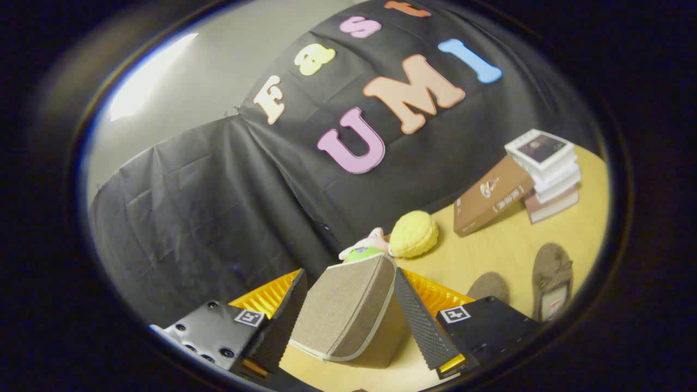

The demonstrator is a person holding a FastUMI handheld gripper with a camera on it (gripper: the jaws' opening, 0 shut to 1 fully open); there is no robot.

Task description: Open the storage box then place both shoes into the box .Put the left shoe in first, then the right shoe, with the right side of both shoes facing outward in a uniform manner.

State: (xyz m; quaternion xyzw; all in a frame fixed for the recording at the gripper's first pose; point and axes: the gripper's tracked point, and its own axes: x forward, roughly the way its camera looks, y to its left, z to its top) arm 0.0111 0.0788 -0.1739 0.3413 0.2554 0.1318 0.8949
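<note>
Tool [348, 321] at narrow spread: both fingers press on the grey-brown fabric lid [348, 313] of the storage box, one on each side face. The lid is tilted, raised off the tabletop [506, 245], its pale piped edge running along the near rim. The box body under the lid is hidden; its contents cannot be told.

All positions below taken from the lid.

Just behind the lid, on both sides of it, an orange ribbed piece [269, 294] shows past the fingers; whether it belongs to the tool or to the box cannot be told.

To the right of the lid, on the tabletop, lie two brown shoes. Near shoe [488, 286]: only its rounded toe shows above the tool body. Far shoe [551, 277]: lies lengthwise, opening up, pale insole visible. Both are outside the box, apart from each other and apart from the lid.

Directly beyond the lid, close to its far edge: a small plush toy [364, 247] in pink and green, partly hidden by the lid. Touching it on the right, a yellow round plush [414, 234].

Further beyond and right: a brown book [490, 196] leaning tilted against a stack of books [547, 174].

Behind everything, the black cloth wall [218, 207].
</note>
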